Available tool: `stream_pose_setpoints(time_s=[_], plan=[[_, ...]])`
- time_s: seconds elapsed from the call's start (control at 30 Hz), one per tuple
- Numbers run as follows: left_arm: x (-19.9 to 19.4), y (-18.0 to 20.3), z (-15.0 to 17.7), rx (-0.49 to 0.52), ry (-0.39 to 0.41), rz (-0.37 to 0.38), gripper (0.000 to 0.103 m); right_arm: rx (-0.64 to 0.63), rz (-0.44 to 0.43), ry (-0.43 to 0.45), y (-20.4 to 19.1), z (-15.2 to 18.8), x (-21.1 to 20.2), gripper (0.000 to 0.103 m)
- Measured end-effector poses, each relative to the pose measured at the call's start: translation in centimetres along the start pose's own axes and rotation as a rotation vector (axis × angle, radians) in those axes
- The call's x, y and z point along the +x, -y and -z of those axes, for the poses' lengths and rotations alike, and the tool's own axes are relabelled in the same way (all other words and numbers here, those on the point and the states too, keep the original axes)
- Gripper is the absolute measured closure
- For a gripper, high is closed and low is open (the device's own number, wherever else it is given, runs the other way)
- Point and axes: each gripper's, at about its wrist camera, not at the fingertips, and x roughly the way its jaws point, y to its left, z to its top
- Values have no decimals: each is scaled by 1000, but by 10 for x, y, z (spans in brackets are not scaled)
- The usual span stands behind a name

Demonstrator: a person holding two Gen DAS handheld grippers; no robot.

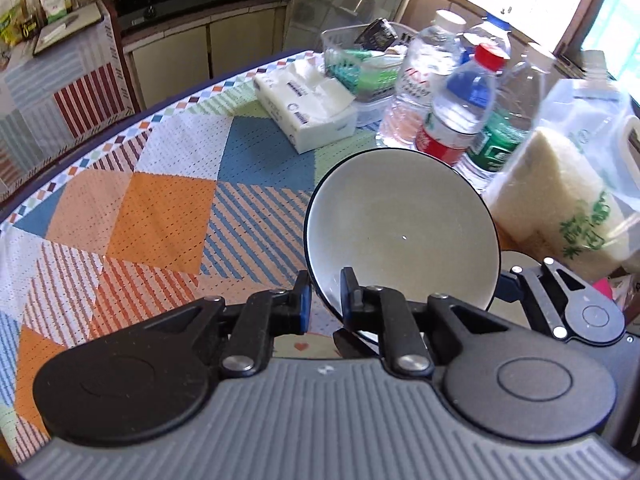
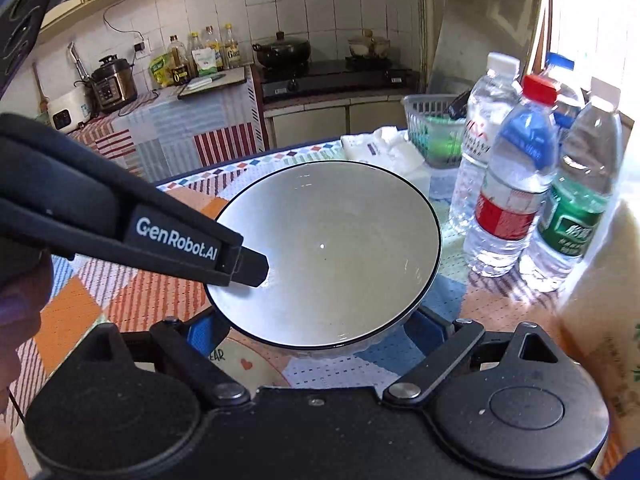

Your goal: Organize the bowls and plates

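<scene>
Bowl: a pale grey bowl (image 1: 402,232) with a thin dark rim is seen tilted in the left wrist view, its inside facing the camera; in the right wrist view the bowl (image 2: 332,256) sits open side up, over the table.
Left gripper: the left gripper (image 1: 326,300) is pinched on the bowl's near rim, one blue-padded finger outside the wall and one inside. In the right wrist view the left gripper (image 2: 244,266) is seen coming in from the left, its tip lying inside the bowl.
Right gripper: the right gripper (image 2: 316,334) is held spread, a blue finger on each side of the bowl's lower edge; contact with the wall cannot be told. In the left wrist view part of the right gripper (image 1: 560,300) is seen just behind the bowl's right edge.
Table: a cloth (image 1: 160,208) patterned in orange, blue and white is laid over the table.
Plate: a plate (image 2: 248,364) with a heart motif is partly seen under the bowl, near the camera.
Bottles: water bottles (image 2: 516,176) are grouped right of the bowl, standing upright.
Rice bag: a bag of rice (image 1: 560,200) is seen at the far right, beside the bottles.
Tissues: a tissue pack (image 1: 308,108) lies beyond the bowl.
Basket: a clear basket (image 1: 360,56) is placed behind the tissues.
</scene>
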Motion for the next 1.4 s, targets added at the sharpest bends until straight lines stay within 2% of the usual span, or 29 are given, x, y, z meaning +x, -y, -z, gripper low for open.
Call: stream_pose_setpoints(time_s=[0.23, 0.67, 1.0, 1.13, 1.27, 1.4], plan=[[-32, 37, 5, 31, -4, 27, 89, -23, 11, 38, 13, 5, -46, 8], [-49, 107, 20, 106, -38, 81, 89, -53, 46, 75, 49, 34, -103, 7], [-20, 140, 25, 113, -116, 122, 89, -38, 72, 34, 83, 53, -112, 7], [-4, 140, 29, 109, -171, 121, 88, -42, 59, 3, 89, 63, -104, 7], [13, 136, 30, 102, -197, 115, 89, -36, 29, 6, 93, 74, -94, 7], [30, 132, 28, 86, -214, 129, 89, -32, 37, -3, 97, 75, -84, 8]])
